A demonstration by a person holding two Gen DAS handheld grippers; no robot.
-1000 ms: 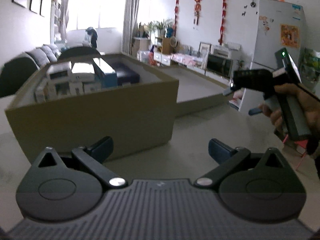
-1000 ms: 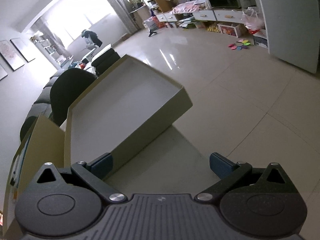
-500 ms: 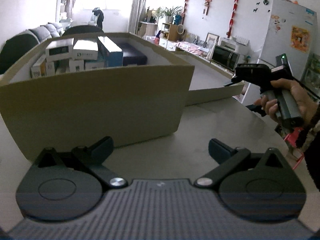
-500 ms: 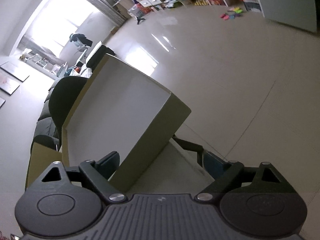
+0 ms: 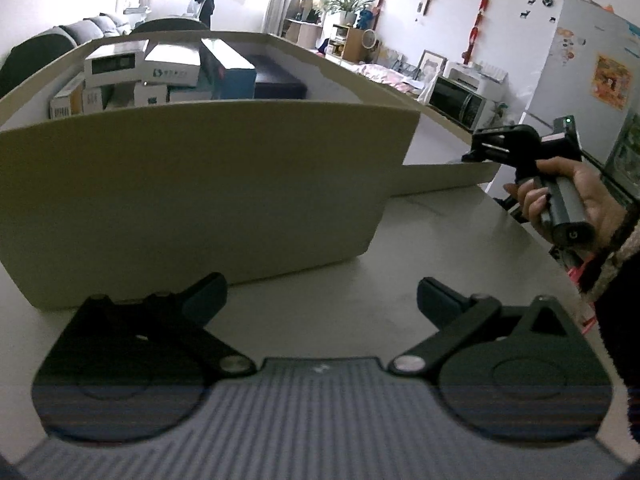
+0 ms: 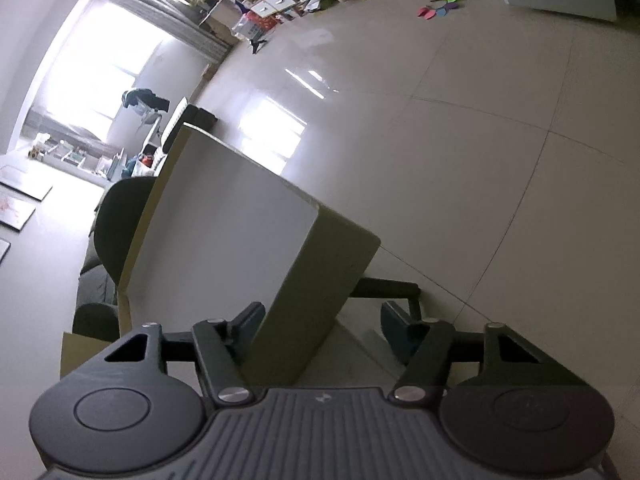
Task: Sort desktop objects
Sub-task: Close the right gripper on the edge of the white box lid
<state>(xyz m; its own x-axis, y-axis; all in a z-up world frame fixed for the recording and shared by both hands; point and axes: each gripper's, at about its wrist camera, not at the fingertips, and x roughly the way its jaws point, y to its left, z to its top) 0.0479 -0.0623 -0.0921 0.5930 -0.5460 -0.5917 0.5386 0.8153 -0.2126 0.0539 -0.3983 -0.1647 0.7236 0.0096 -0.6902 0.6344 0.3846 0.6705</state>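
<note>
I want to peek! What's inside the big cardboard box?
Inside the cardboard box are several small white boxes, a blue box and a dark box. The front wall hides whatever sits lower.

The large tan cardboard box (image 5: 200, 184) looks matt outside, with a smooth white paper lining. The grey tabletop (image 5: 440, 240) has a dull, faintly mottled stone-like finish. The pale floor tiles (image 6: 460, 120) are glossy, mirroring window light. Small printed cartons (image 5: 140, 64) inside look smooth.

My two hand-held grippers, one cardboard box (image 5: 192, 184) on the counter (image 5: 420, 248), about eight small cartons (image 5: 116, 66) inside that box
</note>
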